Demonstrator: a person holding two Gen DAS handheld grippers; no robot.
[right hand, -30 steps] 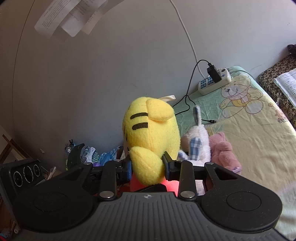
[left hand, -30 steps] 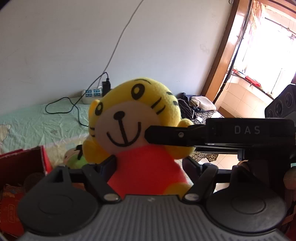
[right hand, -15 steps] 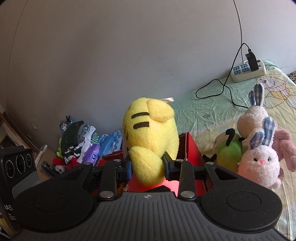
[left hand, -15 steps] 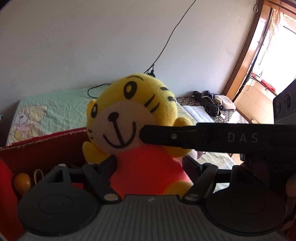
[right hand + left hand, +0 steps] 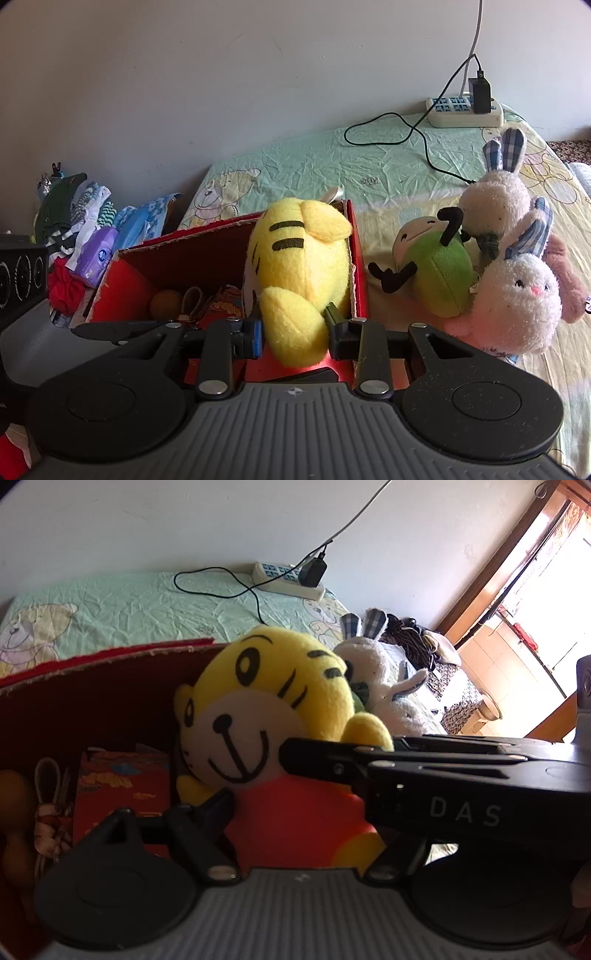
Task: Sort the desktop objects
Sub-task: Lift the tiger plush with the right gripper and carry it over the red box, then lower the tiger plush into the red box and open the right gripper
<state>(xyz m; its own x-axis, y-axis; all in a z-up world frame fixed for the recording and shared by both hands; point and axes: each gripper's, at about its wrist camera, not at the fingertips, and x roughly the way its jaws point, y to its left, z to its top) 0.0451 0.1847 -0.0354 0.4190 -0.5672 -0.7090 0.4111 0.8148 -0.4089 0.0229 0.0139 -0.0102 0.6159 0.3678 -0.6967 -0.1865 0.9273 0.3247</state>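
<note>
Both claws clamp yellow tiger plush (image 5: 299, 266) seemingly inside red box (image 5: 133, 266).

The right tongs (image 5: 295, 332) are clamped on both sides of the toy's yellow head. The left tongs (image 5: 303, 812) grip its red body, with the right tongs crossing in front.

my left claw (image 5: 295, 812) is black with silver screws and a ribbed grey base; my right claw (image 5: 295, 334) matches it, white "das" lettering on its side.
</note>
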